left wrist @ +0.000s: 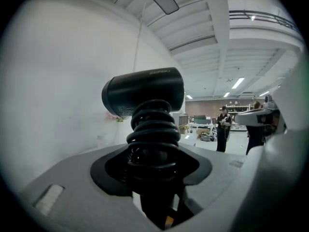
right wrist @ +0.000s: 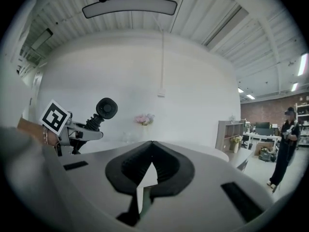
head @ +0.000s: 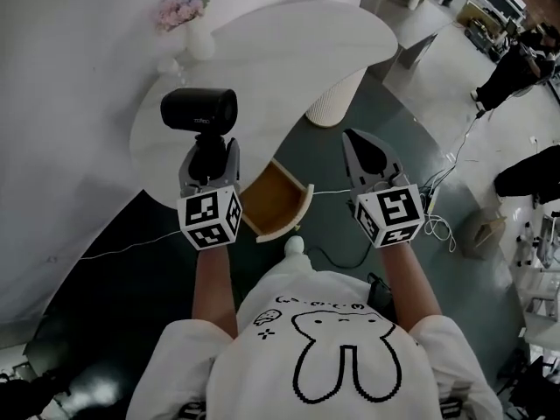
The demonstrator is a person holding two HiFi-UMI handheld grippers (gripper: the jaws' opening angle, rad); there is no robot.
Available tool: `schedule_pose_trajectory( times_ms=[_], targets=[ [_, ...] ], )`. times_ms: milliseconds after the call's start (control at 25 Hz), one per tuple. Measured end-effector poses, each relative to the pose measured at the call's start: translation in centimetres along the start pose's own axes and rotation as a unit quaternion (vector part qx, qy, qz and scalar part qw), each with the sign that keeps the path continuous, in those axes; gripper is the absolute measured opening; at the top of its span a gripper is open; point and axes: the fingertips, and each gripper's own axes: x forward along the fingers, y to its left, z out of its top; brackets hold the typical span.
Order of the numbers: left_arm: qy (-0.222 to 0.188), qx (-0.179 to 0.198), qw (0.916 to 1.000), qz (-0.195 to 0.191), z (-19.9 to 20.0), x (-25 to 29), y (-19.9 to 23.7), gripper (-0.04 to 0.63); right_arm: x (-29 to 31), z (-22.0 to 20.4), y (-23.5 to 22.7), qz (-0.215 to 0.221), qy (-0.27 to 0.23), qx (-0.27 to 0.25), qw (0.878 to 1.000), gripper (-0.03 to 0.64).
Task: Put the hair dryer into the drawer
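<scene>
A black hair dryer [head: 199, 110] stands upright in my left gripper [head: 210, 154], which is shut on its handle. In the left gripper view the coiled cord wraps the handle between the jaws, with the hair dryer's barrel [left wrist: 145, 93] above my left gripper [left wrist: 154, 161]. The wooden drawer [head: 276, 201] hangs open under the white table [head: 289, 38], between and below my two grippers. My right gripper [head: 360, 144] is shut with nothing in it, to the right of the drawer. The right gripper view shows my right gripper [right wrist: 152, 144] with its jaw tips touching, and the hair dryer [right wrist: 106, 108] off to the left.
A vase of pink flowers [head: 188, 16] stands at the table's far left, by a curved white wall. A ribbed white pedestal [head: 337, 94] holds the table up. Cables [head: 437, 226] lie on the dark floor at right. People [head: 516, 68] stand farther right.
</scene>
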Motion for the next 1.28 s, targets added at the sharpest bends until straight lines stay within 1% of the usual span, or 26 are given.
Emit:
schedule_pose_trajectory(
  times_ms=[200, 360, 520, 760, 880, 1000, 1080, 1160, 1280],
  targets=[
    [0.015, -0.027, 0.999, 0.03, -1.9, 0.3, 3.8, 0.244, 3.2, -1.3, 1.9, 0.026, 0.02, -0.001, 0.999, 0.0],
    [0.036, -0.038, 0.9978, 0.04, -3.9, 0.1, 4.8, 0.244, 5.0, -2.3, 3.3, 0.05, 0.039, 0.004, 0.998, 0.0],
    [0.055, -0.045, 0.9968, 0.036, -6.0, 0.1, 3.8, 0.244, 6.3, -3.4, 4.2, 0.069, 0.055, 0.005, 0.996, 0.0],
    [0.099, -0.033, 0.9936, 0.041, -9.8, -1.2, 1.8, 0.244, 5.8, -5.8, 5.0, 0.096, 0.077, 0.019, 0.992, 0.0],
    [0.122, -0.028, 0.9915, 0.037, -11.5, -1.8, -0.2, 0.244, 4.9, -7.2, 4.7, 0.106, 0.09, 0.029, 0.99, 0.0],
    [0.148, -0.03, 0.9885, 0.013, -13.2, -2.3, -3.1, 0.244, 3.9, -8.5, 4.0, 0.11, 0.102, 0.042, 0.988, 0.0],
    [0.173, -0.027, 0.9844, -0.023, -14.6, -2.2, -5.6, 0.244, 3.2, -9.3, 3.2, 0.11, 0.108, 0.049, 0.987, 0.0],
    [0.202, -0.016, 0.9771, -0.065, -16.3, -2.1, -8.2, 0.244, 2.3, -10.1, 2.3, 0.106, 0.113, 0.06, 0.986, 0.0],
    [0.244, 0.002, 0.9629, -0.115, -18.6, -2.3, -11.4, 0.244, 1.2, -11.0, 1.8, 0.111, 0.115, 0.068, 0.985, 0.0]
  ],
)
